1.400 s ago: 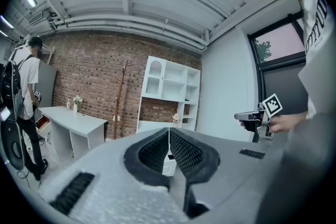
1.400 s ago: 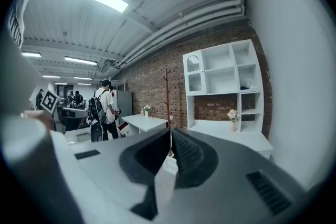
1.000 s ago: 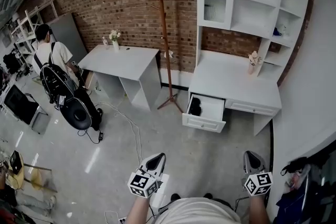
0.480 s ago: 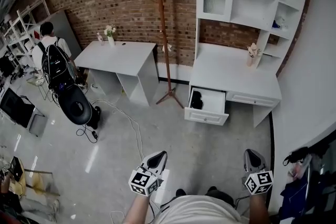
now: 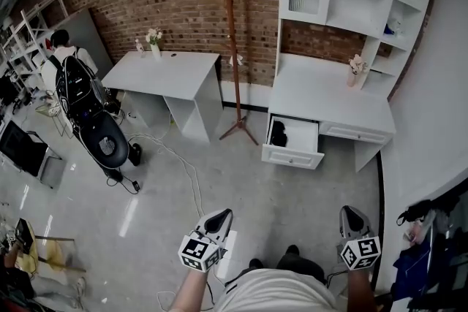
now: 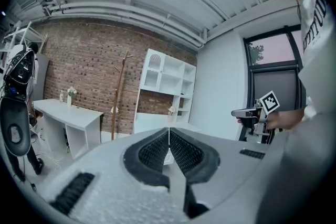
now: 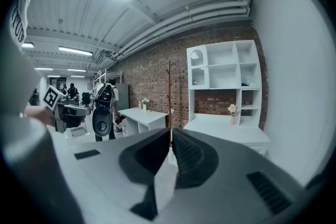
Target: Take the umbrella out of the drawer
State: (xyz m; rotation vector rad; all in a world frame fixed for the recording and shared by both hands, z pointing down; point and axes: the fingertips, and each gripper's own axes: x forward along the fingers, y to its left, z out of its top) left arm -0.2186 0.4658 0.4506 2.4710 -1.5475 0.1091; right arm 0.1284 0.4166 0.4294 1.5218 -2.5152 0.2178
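left gripper [image 5: 219, 215]: near left, jaws pressed together, empty
right gripper [image 5: 352, 215]: near right, jaws together, empty
drawer [image 5: 291, 156]: far, open
umbrella [image 5: 278, 132]: in drawer, left end

umbrella [image 5: 278, 132] in drawer [image 5: 293, 156], coat rack [image 5: 232, 47] on l

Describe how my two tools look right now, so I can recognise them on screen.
They match. The left tool and right tool each have a pale grey, tapered shell with a pebbled surface, and black ribbed pads line the inside. Each carries a white cube printed with black square markers at its rear. The person wears a light-coloured top.
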